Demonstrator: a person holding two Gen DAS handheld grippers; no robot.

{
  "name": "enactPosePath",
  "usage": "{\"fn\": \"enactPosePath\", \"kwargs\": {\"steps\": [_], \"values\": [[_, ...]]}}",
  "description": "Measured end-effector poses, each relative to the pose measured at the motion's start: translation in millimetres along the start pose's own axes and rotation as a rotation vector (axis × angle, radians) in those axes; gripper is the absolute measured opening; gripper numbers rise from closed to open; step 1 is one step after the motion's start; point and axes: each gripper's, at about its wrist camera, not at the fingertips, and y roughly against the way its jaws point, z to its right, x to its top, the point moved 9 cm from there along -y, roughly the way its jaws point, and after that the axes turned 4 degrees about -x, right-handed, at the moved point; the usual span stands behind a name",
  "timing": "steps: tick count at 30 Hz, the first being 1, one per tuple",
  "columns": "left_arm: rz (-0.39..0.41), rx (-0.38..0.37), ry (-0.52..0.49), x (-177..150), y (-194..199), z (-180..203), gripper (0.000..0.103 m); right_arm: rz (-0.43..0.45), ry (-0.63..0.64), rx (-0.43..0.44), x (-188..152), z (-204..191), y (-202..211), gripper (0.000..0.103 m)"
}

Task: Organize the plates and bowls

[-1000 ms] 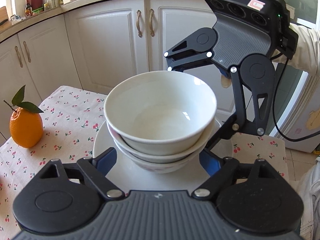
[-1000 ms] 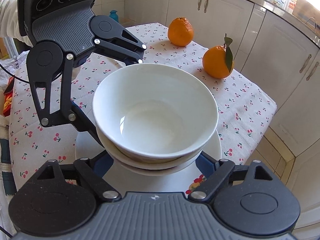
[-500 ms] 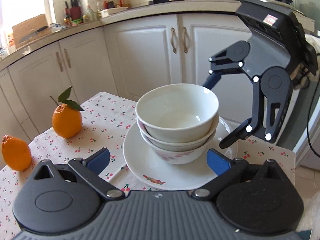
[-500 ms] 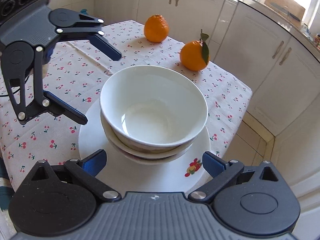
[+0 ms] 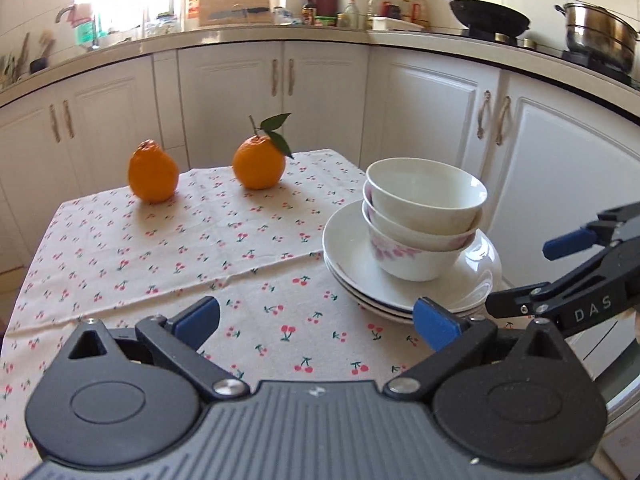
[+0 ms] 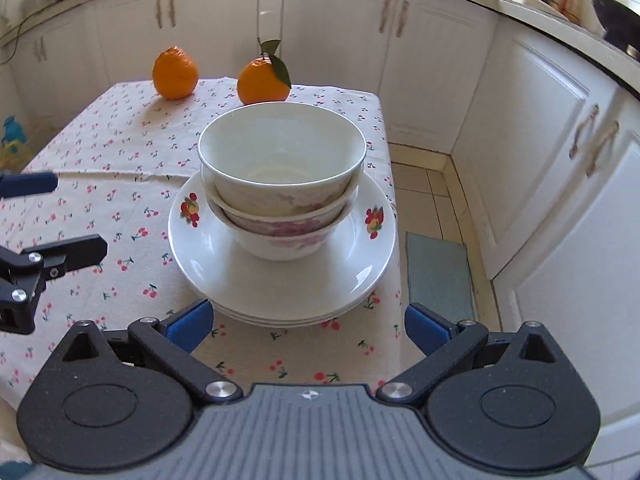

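Both claws have backed off the stack since the earlier frame. Left gripper (image 5: 316, 318) and right gripper (image 6: 308, 322) stand wide open, empty. Nested bowls (image 6: 282, 184) sit on stacked plates (image 6: 280, 276) just ahead of the right claw, ahead-right of the left. Risk: plates lie near the table edge (image 6: 394, 216); a nudge could tip them floorward. Open cloth lies left.

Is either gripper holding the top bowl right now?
No: the top bowl sits nested in the stack, and the right gripper and left gripper are open, clear of it.
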Motion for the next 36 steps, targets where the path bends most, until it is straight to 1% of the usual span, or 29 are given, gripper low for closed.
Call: {"fn": "enactPosePath", "kwargs": {"steps": [2,5,10,12,15,19,25,36], "values": [[-0.021,0.045,0.03,-1.1,7.8,-2.9,0.102,0.013,-0.066,-0.029,-2.1,-2.7,10.3,0.103],[-0.023,0.109,0.046,0.3,22.5,-5.2,0.102,0.028,-0.131,-0.038,-4.0,-7.6,22.5,0.103],[-0.003,0.15,0.042,4.3,39.5,-4.2,0.102,0.067,-0.112,-0.1,-2.0,-13.7,37.6,0.103],[0.007,0.149,0.055,6.2,43.5,-5.7,0.102,0.079,-0.108,-0.098,-0.4,-15.0,41.9,0.103],[0.021,0.173,0.068,8.3,47.7,-9.2,0.102,0.097,-0.107,-0.094,2.3,-16.5,46.6,0.103],[0.025,0.178,0.088,8.5,48.9,-10.7,0.102,0.107,-0.102,-0.092,3.4,-18.9,47.7,0.103],[-0.003,0.199,0.086,4.5,46.3,-9.4,0.102,0.116,-0.094,-0.096,4.6,-22.1,48.9,0.103],[-0.004,0.214,0.077,5.7,48.3,-7.3,0.102,0.125,-0.081,-0.099,4.7,-25.8,52.2,0.103]]}}
